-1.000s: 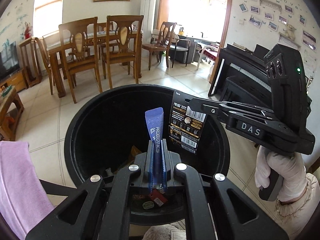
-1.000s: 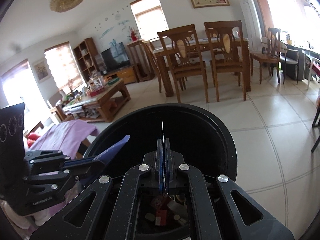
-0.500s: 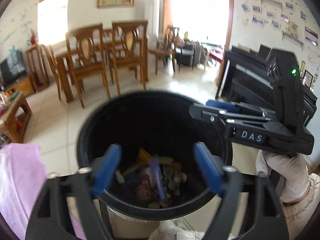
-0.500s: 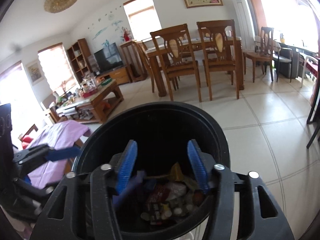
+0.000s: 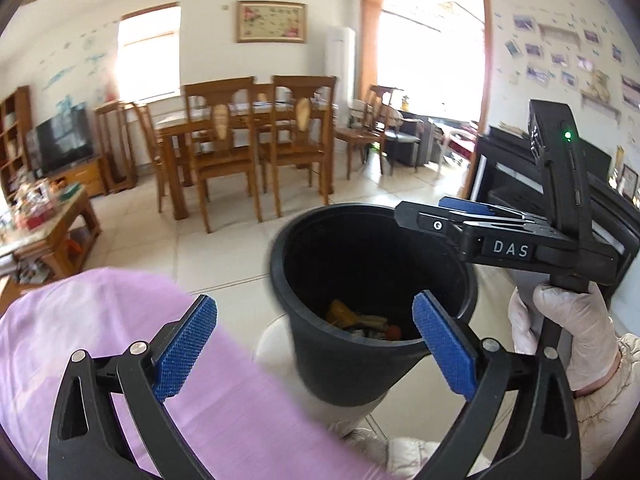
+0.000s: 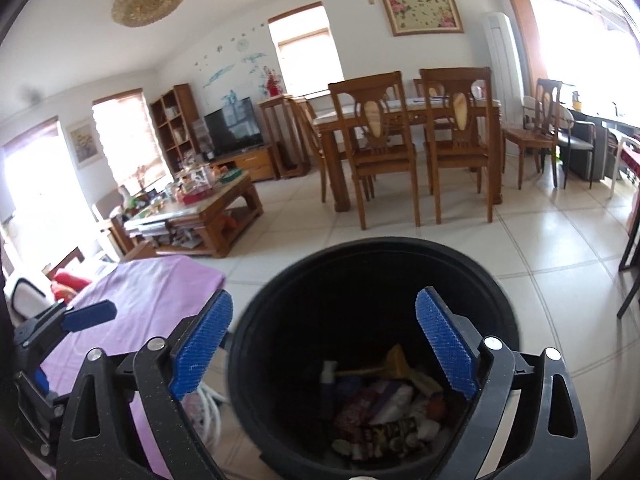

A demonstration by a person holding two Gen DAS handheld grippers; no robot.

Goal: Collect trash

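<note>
A black round trash bin (image 5: pixel 340 356) stands on the tiled floor, also in the right wrist view (image 6: pixel 280 360). Wrappers and scraps (image 6: pixel 384 412) lie at its bottom, glimpsed in the left wrist view (image 5: pixel 360 322). My left gripper (image 5: pixel 316 348) is wide open and empty, back from the bin over the edge of a purple cloth. My right gripper (image 6: pixel 324 344) is wide open and empty above the bin's near rim. It shows from the side in the left wrist view (image 5: pixel 452 210) over the bin's far rim, held by a gloved hand (image 5: pixel 576 332).
A purple cloth (image 5: pixel 100 332) covers a surface left of the bin, also in the right wrist view (image 6: pixel 152 292). Wooden dining table and chairs (image 6: pixel 412 140) stand behind. A cluttered coffee table (image 6: pixel 192 208) is at left. A black piano (image 5: pixel 512 184) is at right.
Both grippers opened and dropped their items, a blue probiotics sachet and a black packet, into the bin. Both then pulled back and up, the left one toward the purple cloth.
</note>
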